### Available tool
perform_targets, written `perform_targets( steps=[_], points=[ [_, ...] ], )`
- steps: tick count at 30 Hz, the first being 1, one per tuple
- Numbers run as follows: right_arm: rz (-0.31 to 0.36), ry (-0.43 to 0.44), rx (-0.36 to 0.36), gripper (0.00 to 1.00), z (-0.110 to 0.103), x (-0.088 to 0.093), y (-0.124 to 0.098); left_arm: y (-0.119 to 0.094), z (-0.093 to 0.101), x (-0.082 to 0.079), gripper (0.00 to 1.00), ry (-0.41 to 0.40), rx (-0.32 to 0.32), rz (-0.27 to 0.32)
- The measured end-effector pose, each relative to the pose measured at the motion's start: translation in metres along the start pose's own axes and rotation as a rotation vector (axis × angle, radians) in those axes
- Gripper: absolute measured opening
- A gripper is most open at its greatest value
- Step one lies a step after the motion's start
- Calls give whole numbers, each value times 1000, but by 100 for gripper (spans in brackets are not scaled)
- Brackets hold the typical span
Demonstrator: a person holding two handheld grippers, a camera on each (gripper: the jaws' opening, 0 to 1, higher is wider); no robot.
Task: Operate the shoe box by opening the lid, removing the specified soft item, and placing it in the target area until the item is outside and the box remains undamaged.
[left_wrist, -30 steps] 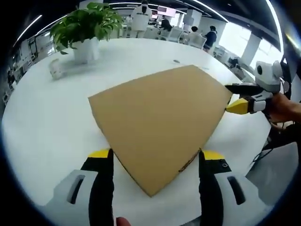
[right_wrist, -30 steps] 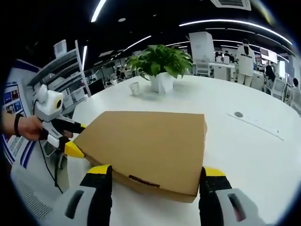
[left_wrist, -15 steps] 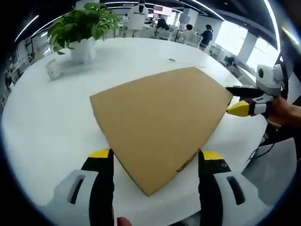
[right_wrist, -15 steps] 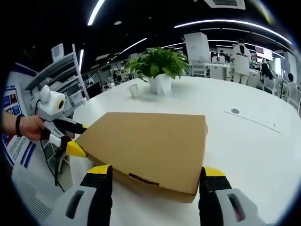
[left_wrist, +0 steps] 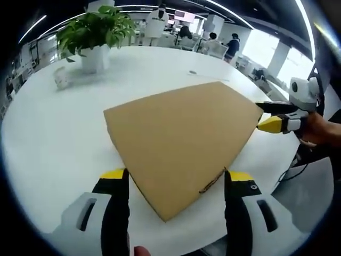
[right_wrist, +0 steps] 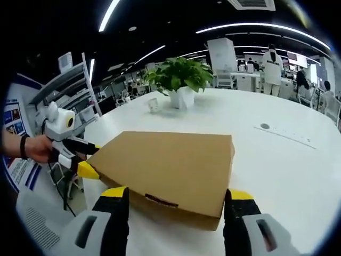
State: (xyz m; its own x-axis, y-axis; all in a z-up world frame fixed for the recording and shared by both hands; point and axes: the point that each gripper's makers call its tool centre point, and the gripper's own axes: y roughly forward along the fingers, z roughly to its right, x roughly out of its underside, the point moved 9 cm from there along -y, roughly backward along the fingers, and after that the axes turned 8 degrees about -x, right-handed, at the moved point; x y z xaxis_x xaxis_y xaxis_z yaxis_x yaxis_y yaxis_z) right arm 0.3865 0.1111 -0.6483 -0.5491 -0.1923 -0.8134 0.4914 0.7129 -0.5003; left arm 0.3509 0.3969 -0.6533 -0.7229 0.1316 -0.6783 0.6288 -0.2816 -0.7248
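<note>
The shoe box (left_wrist: pixel 181 138) is lying flat on the white surface (left_wrist: pixel 53 133), its plain brown cardboard lid closed and covering whatever is inside, so the soft item cannot be made out. In the left gripper view a corner of the box is pointing toward the camera, sitting between the two jaws; a small dark mark on its near edge is too blurred to read. In the right gripper view the box (right_wrist: pixel 170 165) is showing one long side wall, with a dark slot or label low on it that is hard to make out.

The surface is stretching wide and round in both views, and its near edge is cut off below the jaws.

The left gripper (left_wrist: pixel 176 184) is standing wide, its yellow-tipped black jaws apart on either side of the box corner and holding nothing. In the right gripper view it (right_wrist: pixel 85 160) is appearing at the box's left end, a hand behind it, its tips just beside the cardboard; whether they touch cannot be told.

The right gripper (right_wrist: pixel 176 200) is also spread wide, its jaws flanking the box's near side, gripping nothing. In the left gripper view it (left_wrist: pixel 266 114) is sitting at the box's far right corner.

A potted plant (left_wrist: pixel 93 32) is standing well apart from the box, with a small cup-like object (left_wrist: pixel 60 78) near it, too small to identify.
</note>
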Motion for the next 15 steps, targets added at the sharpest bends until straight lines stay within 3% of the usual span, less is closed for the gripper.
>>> perform_targets(
  steps=[7, 15],
  points=[
    [13, 14, 2, 65, -3, 6, -6, -2, 0, 3, 71, 22, 7, -2],
    [14, 10, -13, 71, -13, 11, -9, -11, 2, 12, 70, 17, 10, -1]
  ],
)
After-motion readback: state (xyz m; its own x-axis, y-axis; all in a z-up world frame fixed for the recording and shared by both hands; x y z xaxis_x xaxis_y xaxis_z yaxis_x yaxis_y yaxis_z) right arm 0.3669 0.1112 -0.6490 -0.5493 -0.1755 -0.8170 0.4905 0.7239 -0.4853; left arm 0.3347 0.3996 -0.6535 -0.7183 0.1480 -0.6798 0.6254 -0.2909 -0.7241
